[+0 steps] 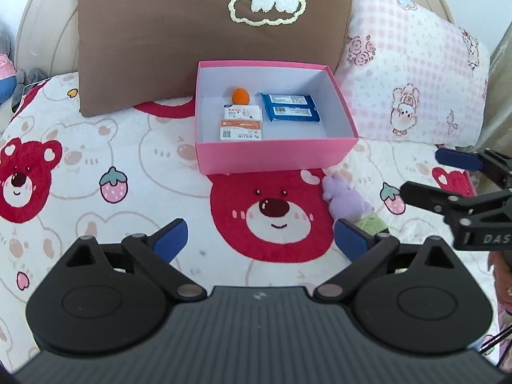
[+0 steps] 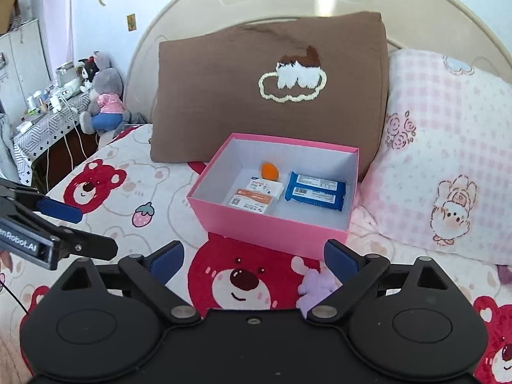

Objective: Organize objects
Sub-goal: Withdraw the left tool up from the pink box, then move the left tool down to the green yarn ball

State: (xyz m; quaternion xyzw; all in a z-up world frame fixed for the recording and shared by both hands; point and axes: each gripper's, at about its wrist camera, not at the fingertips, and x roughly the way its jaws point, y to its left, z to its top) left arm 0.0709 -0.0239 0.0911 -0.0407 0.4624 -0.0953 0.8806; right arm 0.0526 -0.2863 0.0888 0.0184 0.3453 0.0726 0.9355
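Observation:
A pink box sits open on the bed in front of a brown pillow. Inside lie an orange ball, a blue wipes pack and two white-and-orange packets. A small purple plush toy lies on the blanket just in front of the box's right corner, with a green part beside it. My left gripper is open and empty, left of the toy. My right gripper is open and empty; the toy lies by its right finger.
A brown pillow and a pink checked pillow lean on the headboard behind the box. Stuffed animals and a cluttered side table stand at the bed's left.

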